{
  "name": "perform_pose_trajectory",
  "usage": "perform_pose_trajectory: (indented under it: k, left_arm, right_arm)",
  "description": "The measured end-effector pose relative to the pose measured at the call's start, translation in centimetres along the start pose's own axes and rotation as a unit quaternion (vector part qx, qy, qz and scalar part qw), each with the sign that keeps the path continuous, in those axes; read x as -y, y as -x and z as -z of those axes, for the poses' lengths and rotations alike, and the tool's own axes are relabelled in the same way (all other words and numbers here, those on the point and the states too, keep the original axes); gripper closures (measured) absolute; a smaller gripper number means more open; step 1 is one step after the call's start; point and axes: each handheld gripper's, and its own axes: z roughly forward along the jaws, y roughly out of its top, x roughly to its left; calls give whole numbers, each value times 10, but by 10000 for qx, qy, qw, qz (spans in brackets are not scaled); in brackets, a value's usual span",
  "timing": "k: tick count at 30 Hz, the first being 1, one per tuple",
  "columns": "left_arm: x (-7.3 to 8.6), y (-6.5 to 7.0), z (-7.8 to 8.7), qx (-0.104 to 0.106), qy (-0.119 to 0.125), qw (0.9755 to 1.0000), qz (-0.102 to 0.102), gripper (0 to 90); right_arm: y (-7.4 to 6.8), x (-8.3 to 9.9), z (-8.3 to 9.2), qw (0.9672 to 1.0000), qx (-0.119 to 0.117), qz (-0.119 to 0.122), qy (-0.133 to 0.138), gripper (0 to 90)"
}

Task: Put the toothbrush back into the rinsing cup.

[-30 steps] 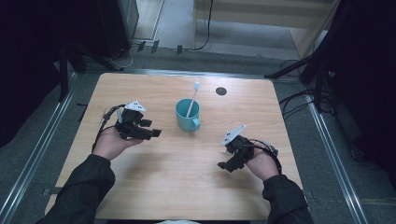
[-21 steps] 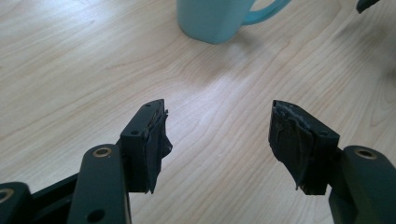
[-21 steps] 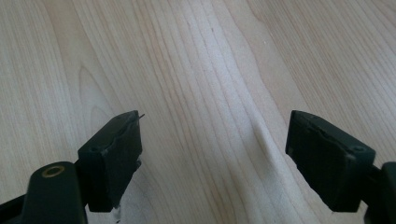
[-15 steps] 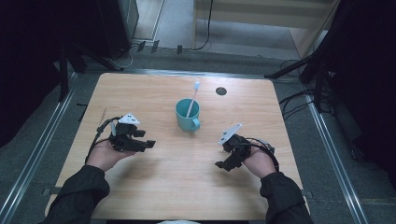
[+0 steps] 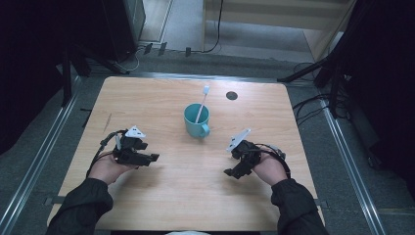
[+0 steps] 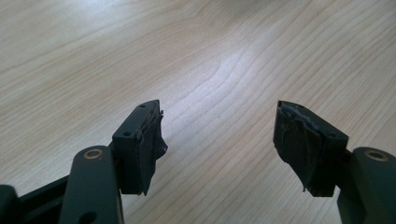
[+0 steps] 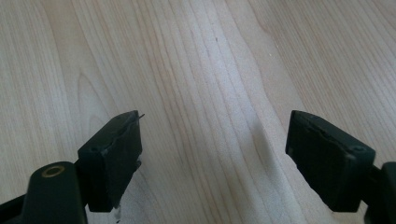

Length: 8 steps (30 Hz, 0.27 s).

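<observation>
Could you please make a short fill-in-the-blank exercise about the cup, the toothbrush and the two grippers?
1. The toothbrush stands inside the ____ cup.
2. The left gripper has ____ between its open jaws.
3. The cup stands on the table ____ the left gripper and the right gripper.
4. The right gripper's jaws are ____.

Missing words: teal; nothing; between; open

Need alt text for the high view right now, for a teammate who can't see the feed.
A teal mug with a white toothbrush standing in it sits mid-table on a light wooden table. Nearer the person, the left gripper and right gripper rest apart from the mug, one on each side, both open with nothing between their fingers.
</observation>
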Motion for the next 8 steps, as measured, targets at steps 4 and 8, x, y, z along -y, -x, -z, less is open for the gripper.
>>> perform_pose_trajectory:
  k: [4, 8]
  left_arm:
    - [1, 2, -4, 24, -129, 9999, -70, 309]
    - [1, 3, -7, 5, -209, 9997, -95, 294]
  right_arm:
    - [0, 0, 0, 10000, -6, -10, -13, 189]
    - [0, 0, -1, 10000, -11, -1, -13, 189]
